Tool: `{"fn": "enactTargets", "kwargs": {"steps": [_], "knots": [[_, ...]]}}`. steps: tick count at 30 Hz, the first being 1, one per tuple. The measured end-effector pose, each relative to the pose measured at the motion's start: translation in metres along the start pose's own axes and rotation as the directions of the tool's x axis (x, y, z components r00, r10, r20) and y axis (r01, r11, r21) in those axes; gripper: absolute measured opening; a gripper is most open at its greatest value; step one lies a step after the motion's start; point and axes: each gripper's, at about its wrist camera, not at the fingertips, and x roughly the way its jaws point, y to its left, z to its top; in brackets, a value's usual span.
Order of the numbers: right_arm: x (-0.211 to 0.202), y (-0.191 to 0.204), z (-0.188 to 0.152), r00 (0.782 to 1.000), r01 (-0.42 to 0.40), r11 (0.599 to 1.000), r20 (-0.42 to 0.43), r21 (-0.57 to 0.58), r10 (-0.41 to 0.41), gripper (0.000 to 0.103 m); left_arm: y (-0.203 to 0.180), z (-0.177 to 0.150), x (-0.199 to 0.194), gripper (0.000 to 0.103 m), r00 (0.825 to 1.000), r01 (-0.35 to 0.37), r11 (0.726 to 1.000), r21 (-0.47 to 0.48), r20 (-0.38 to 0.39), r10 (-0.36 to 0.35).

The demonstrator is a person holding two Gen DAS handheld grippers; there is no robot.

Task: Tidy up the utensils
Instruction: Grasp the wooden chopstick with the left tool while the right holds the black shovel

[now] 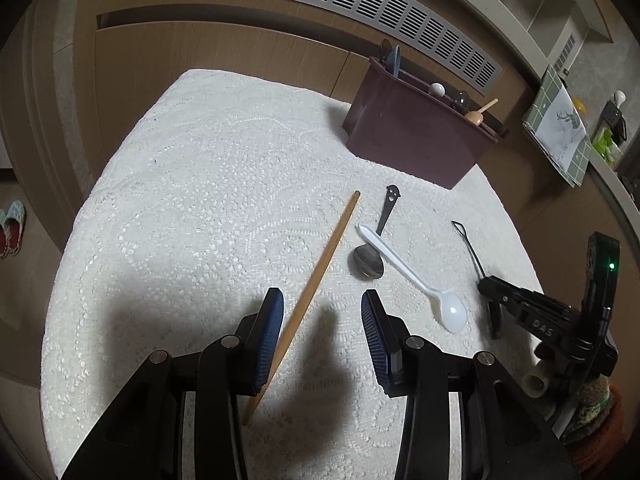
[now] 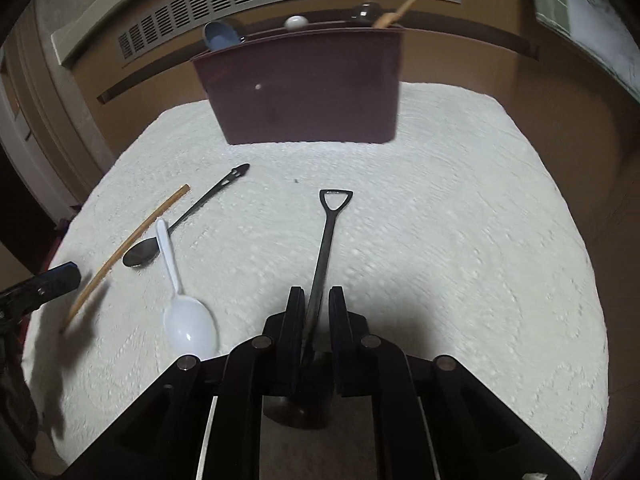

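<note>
My left gripper (image 1: 322, 300) is open, its fingers either side of a wooden chopstick (image 1: 316, 288) that lies on the white cloth (image 1: 180, 200). My right gripper (image 2: 316, 296) has its fingers close around the handle of a black shovel-shaped spoon (image 2: 328, 232); the jaws look nearly shut on it. A white plastic spoon (image 1: 420, 284) lies across a dark metal spoon (image 1: 370, 262) between the two grippers. A maroon utensil holder (image 1: 416, 136) stands at the back with several utensils in it. It also shows in the right wrist view (image 2: 304, 88).
The cloth-covered table has wooden cabinet panels and a vent grille (image 1: 340, 4) behind it. A green checked towel (image 1: 560, 124) hangs at the right. Slippers (image 1: 12, 228) lie on the floor at the left.
</note>
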Motion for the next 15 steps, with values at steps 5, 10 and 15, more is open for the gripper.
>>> {"fn": "enactTargets", "kwargs": {"steps": [5,10,15], "knots": [[-0.002,-0.011,0.003,0.993,-0.112,0.991,-0.035,0.067,0.114,0.031,0.000,0.000,0.003,0.042,1.000,0.000,1.000,0.003,-0.008,0.000],[0.002,0.001,0.007,0.988,-0.144,0.988,-0.046,0.057,0.147,0.044,-0.005,-0.003,0.004,0.042,1.000,0.009,0.999,0.036,-0.020,-0.008],[0.015,0.015,0.019,0.999,0.036,0.996,-0.015,-0.083,-0.038,0.019,-0.009,-0.002,0.004,0.042,1.000,0.013,0.998,0.068,-0.023,-0.011]]}}
